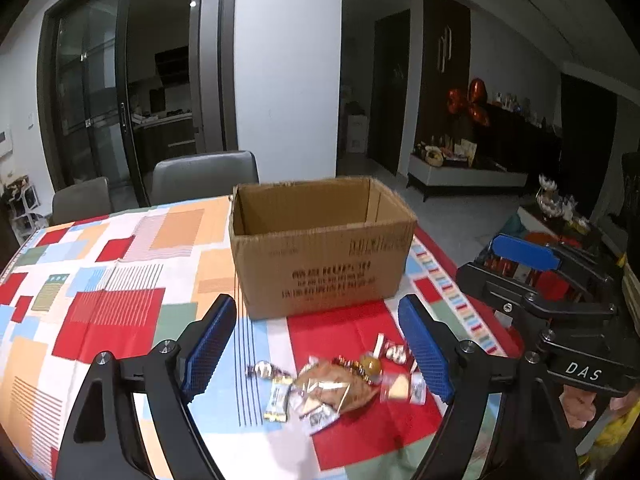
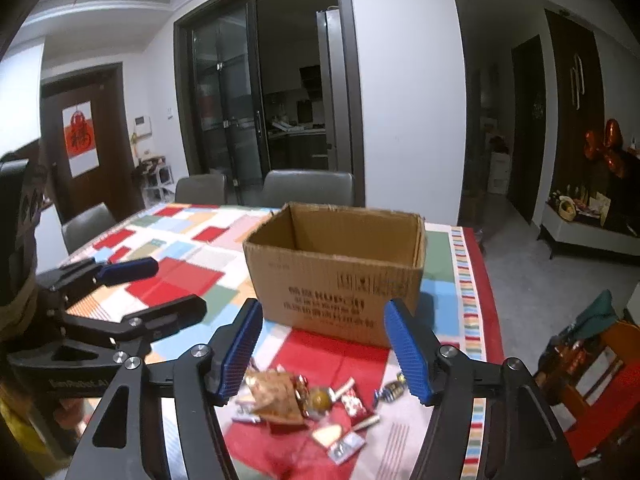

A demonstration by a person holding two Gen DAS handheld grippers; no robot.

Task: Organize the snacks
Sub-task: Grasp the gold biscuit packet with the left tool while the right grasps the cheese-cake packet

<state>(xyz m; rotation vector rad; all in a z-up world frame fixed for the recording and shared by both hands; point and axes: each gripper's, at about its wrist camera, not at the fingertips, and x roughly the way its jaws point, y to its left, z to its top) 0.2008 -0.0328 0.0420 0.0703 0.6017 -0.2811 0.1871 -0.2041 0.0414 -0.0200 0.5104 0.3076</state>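
Note:
An open-topped cardboard box (image 1: 320, 248) (image 2: 340, 276) stands on the patchwork tablecloth (image 1: 104, 312); what shows of its inside looks bare. In front of it lies a loose pile of wrapped snacks (image 1: 336, 384) (image 2: 304, 400), among them a golden crinkled packet (image 2: 276, 398), a yellow lollipop (image 2: 320, 398) and a blue-wrapped candy (image 2: 390, 392). My left gripper (image 1: 316, 304) (image 2: 180, 286) hovers open above the pile with nothing between its blue pads (image 1: 208, 352). My right gripper (image 2: 324, 306) (image 1: 508, 268) is beside it on the right, also open and holding nothing.
Grey chairs (image 2: 308, 188) (image 1: 204, 176) line the table's far side, and another (image 2: 86, 226) stands at the left. The table's right edge (image 2: 486, 300) runs close beside the box. A cluttered orange seat (image 2: 592, 360) is off the right side. A hand (image 1: 576, 408) holds the right tool.

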